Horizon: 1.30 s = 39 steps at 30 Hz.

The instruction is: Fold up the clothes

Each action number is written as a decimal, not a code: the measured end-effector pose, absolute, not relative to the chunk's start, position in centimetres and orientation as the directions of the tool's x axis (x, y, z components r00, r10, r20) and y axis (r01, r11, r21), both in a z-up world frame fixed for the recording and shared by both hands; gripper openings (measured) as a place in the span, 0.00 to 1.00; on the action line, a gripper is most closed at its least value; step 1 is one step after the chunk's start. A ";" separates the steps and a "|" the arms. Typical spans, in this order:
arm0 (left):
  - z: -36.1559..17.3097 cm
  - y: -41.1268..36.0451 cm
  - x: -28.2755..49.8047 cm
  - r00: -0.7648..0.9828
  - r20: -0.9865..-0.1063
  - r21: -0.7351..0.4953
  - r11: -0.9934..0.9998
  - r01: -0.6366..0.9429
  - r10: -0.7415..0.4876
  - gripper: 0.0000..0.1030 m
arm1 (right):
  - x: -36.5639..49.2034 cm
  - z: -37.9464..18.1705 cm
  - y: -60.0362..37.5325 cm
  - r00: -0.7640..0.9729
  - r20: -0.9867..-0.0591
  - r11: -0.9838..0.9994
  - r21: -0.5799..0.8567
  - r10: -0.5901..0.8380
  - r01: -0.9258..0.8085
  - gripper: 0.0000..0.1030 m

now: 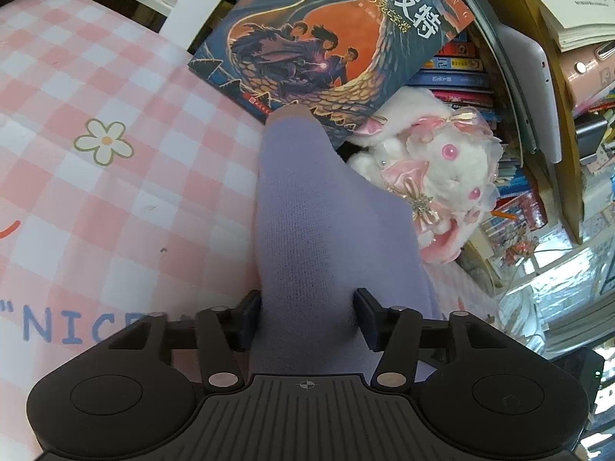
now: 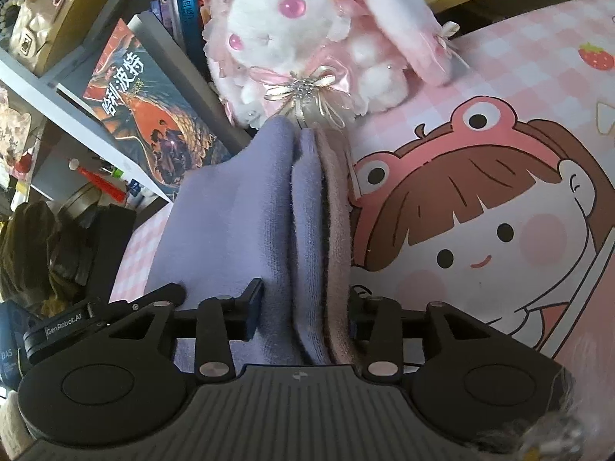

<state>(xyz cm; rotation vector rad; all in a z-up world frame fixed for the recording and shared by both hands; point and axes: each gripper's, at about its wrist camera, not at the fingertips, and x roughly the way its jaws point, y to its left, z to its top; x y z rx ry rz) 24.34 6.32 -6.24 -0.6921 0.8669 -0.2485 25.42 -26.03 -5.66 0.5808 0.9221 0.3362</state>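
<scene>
A lilac knitted garment lies in a thick folded bundle on the pink checked bedsheet, stretching away from me towards a book. My left gripper has this bundle between its jaws, and both pads touch the fabric. In the right wrist view the same lilac garment shows several stacked layers, with a mauve-pink layer on the right side. My right gripper holds these layers, its pads against the cloth on both sides. The garment's near end is hidden under both grippers.
A white and pink plush rabbit sits just past the garment's far end. A picture-cover book leans beside it. Crowded bookshelves rise behind. A cartoon girl print covers the bedding to the right.
</scene>
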 end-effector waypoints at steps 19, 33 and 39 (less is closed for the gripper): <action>-1.3 2.1 15.0 0.733 -0.671 -0.234 0.970 -0.062 -0.115 0.74 | 16.6 -1.6 -25.9 0.721 -0.655 0.968 0.231 0.226 -0.094 0.83; -0.8 -1.0 9.4 0.763 -0.646 -0.116 0.983 -0.141 0.033 0.94 | 10.9 -1.8 -25.2 0.740 -0.658 0.989 0.115 0.142 -0.088 0.96; -1.1 -1.7 8.0 0.749 -0.659 -0.083 0.981 -0.173 0.076 0.99 | 9.0 -2.1 -25.1 0.733 -0.665 0.989 0.110 0.144 -0.094 0.97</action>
